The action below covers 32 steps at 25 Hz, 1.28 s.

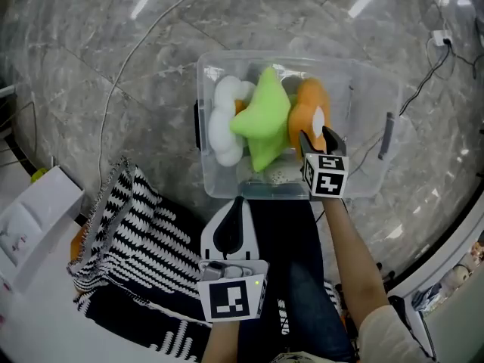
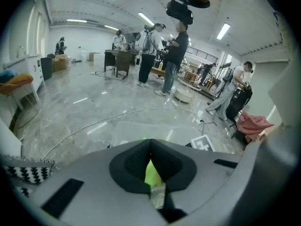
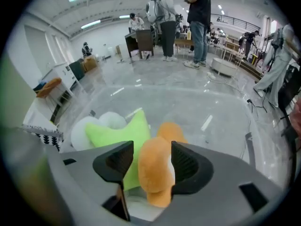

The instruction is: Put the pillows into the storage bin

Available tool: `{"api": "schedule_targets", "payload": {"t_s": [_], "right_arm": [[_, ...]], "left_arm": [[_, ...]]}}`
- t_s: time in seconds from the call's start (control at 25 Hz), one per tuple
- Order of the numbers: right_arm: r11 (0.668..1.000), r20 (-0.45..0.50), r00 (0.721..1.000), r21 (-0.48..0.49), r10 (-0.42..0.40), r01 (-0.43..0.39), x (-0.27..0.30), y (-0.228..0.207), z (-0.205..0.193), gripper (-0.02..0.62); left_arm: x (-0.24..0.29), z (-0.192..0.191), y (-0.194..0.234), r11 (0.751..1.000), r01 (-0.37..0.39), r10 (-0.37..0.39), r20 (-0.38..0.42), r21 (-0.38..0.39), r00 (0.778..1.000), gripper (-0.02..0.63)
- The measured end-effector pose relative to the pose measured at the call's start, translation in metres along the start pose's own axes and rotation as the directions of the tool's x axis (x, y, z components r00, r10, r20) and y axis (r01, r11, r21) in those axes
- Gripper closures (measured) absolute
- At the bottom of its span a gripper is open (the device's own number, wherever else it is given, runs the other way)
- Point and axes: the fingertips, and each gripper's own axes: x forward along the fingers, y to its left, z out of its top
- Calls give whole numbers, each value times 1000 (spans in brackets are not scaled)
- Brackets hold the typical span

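Head view: three pillows were seen lying in the bin, with the white pillow at 9 o'clock of the green pillow and the orange pillow at 3 o'clock of it. The right gripper was held over the orange pillow, its jaws spread fairly wide around it and not squeezing it. The left gripper was held at 6 o'clock of the bin, jaws closed on nothing.

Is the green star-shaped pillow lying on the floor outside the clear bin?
No, the green pillow sits inside the clear bin, between a white pillow and an orange pillow.
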Motion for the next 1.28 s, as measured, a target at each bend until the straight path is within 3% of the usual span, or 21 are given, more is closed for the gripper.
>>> {"api": "schedule_targets", "payload": {"t_s": [0.12,0.28,0.64,0.76,1.0,1.28], "right_arm": [[1000,107,994,-23,-10,12,-45,7,45,337],[992,240,971,-122,-3,33,-129,32,107,360],[981,516,854,-189,61,44,-351,85,253,422],[982,591,804,-180,65,52,-428,97,291,458],[981,726,682,-181,88,66,-558,108,351,508],[980,820,561,-185,112,74,-672,137,375,540]], "left_arm": [[-16,18,6,998,-7,6,12,65,1000,592],[-49,66,9,995,-26,17,88,97,996,592],[-160,219,-7,990,-82,41,318,116,947,592],[-210,266,-17,988,-101,50,386,113,921,592],[-300,348,-46,983,-139,55,539,117,841,592],[-397,391,-60,979,-168,57,637,115,769,592]]}}
